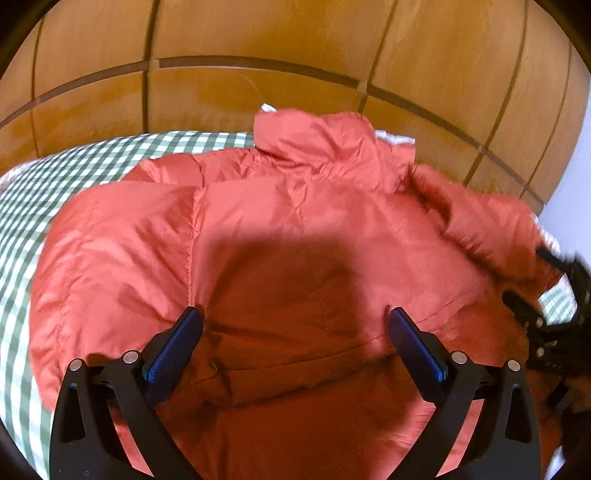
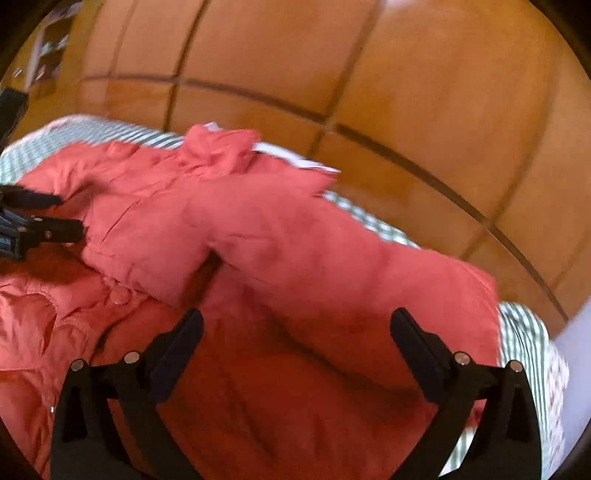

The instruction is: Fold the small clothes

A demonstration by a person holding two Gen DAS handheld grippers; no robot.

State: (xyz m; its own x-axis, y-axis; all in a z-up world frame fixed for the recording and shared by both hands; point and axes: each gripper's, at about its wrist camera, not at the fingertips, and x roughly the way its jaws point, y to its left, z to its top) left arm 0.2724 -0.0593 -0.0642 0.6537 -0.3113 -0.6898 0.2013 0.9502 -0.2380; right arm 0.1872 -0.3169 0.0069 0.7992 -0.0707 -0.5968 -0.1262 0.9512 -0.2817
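While both grippers gape, coral jacket [image 1: 258,229] on checked bedspread [image 1: 55,192]

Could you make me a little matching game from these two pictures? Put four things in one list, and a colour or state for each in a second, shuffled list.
Things:
1. jacket
2. bed cover
3. wooden panels
4. left gripper

Colours or states:
A. green and white checks
B. orange-brown, with dark seams
C. coral red, puffy, lying spread out
D. jaws wide apart, nothing between them

Pairs: 1-C, 2-A, 3-B, 4-D
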